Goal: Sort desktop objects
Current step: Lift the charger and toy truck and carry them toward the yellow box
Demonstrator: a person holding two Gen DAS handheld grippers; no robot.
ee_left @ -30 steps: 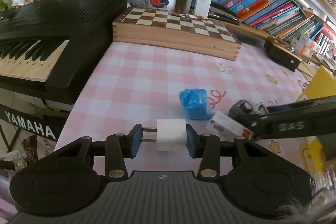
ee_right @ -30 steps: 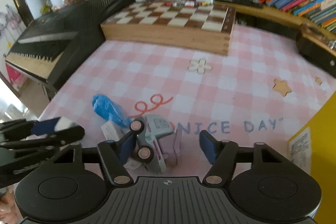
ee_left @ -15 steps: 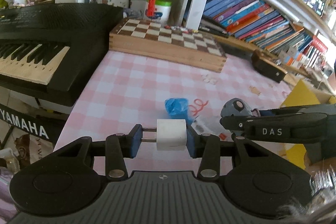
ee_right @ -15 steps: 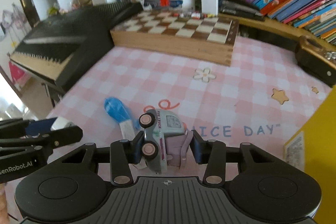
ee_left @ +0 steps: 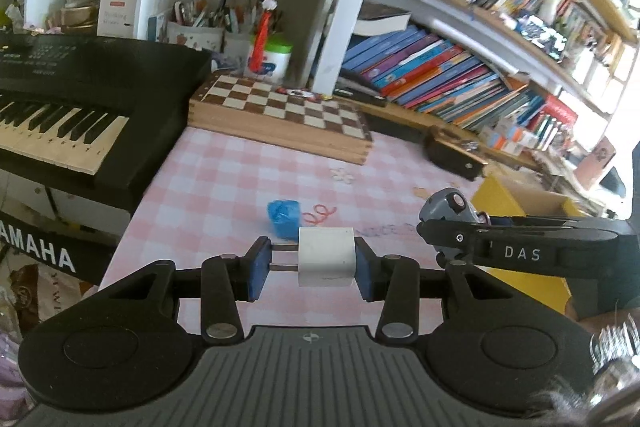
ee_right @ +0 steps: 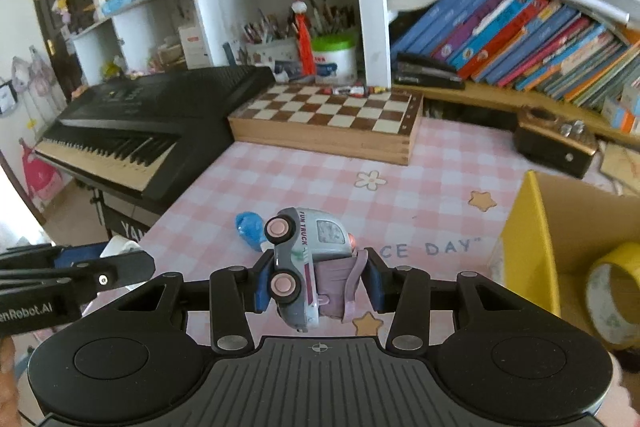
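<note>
Beyond the toy truck (ee_right: 306, 267), yellow box (ee_right: 520, 247).

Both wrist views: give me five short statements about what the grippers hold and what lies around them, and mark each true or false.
1. The left gripper holds a white plug. True.
2. The right gripper is empty. False: it is shut on a toy truck.
3. A roll of yellow tape lies in the yellow box. True.
4. The blue wrapper is on the chessboard. False: it lies on the pink checked cloth.
5. The keyboard is right of the chessboard. False: it is on the left.
</note>
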